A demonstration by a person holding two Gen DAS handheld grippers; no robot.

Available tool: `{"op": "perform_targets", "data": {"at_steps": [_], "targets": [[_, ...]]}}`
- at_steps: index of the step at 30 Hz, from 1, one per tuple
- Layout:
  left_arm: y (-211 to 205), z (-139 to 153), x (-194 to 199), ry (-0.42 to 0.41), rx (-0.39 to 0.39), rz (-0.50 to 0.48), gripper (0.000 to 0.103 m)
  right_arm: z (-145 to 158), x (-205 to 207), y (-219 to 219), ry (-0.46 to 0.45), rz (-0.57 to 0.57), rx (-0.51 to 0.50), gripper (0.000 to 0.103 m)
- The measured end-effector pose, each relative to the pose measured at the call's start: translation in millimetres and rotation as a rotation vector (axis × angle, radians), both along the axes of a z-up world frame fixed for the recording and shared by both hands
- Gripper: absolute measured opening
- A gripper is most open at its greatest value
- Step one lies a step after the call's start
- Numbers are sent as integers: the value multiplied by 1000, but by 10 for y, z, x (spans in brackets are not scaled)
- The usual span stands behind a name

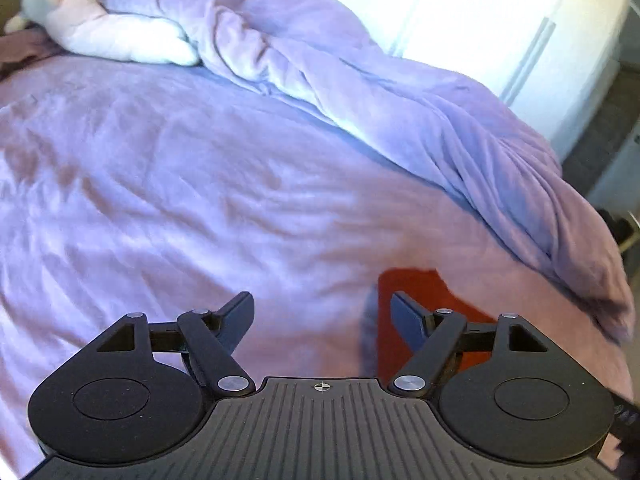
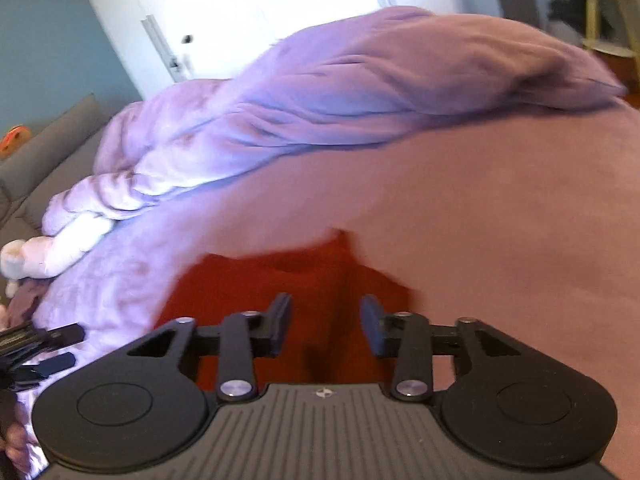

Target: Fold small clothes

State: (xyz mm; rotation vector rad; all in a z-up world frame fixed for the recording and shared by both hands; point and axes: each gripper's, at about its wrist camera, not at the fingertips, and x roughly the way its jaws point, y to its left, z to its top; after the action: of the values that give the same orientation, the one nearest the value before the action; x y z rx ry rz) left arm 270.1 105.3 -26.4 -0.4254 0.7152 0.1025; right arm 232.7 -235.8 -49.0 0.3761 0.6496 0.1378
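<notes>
Both grippers hang open over the bed, the left gripper with the red cloth at its 2 o'clock, the right gripper directly above that cloth, duvet bunched at 12.

Left wrist view: low over the bed, facing the bunched duvet. Right wrist view: nearer, over the red garment. Shared: garment, duvet, plush toy.
</notes>
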Motion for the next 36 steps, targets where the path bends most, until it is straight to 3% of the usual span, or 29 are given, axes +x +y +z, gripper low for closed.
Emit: {"op": "perform_targets", "data": {"at_steps": [2,5,9,11,13,16,19,22,27,31,36], "targets": [[-172,-85,112,8,30,37,83,-58,156,372,-64,88,-31,32],[-305,-229,220,31,51,32,83,-227,388,849,-142,154,-167,32],[-709,-390,323,27,72,-25,84,-461,613,779,-112,30,-295,24],[-889,-481,351,30,78,-40,86,-523,586,611,-139,-21,-356,20],[-1082,-581,377,40,119,-71,93,-598,520,470,-154,-65,-408,20],[-1266,-689,417,40,250,-81,95,-654,515,332,-155,-112,-384,21],[-1208,-710,439,57,231,-85,97,-709,468,367,-169,-95,-450,22],[-1138,-672,439,76,211,-106,97,-768,529,369,-153,-94,-449,25],[-1029,-429,191,83,239,-166,97,-581,531,422,-89,-45,-499,33],[-931,-262,-93,89,193,-199,97,-321,82,501,-114,54,-429,35],[-924,-214,-331,102,232,-217,97,-330,-382,675,-88,169,-417,35]]}}
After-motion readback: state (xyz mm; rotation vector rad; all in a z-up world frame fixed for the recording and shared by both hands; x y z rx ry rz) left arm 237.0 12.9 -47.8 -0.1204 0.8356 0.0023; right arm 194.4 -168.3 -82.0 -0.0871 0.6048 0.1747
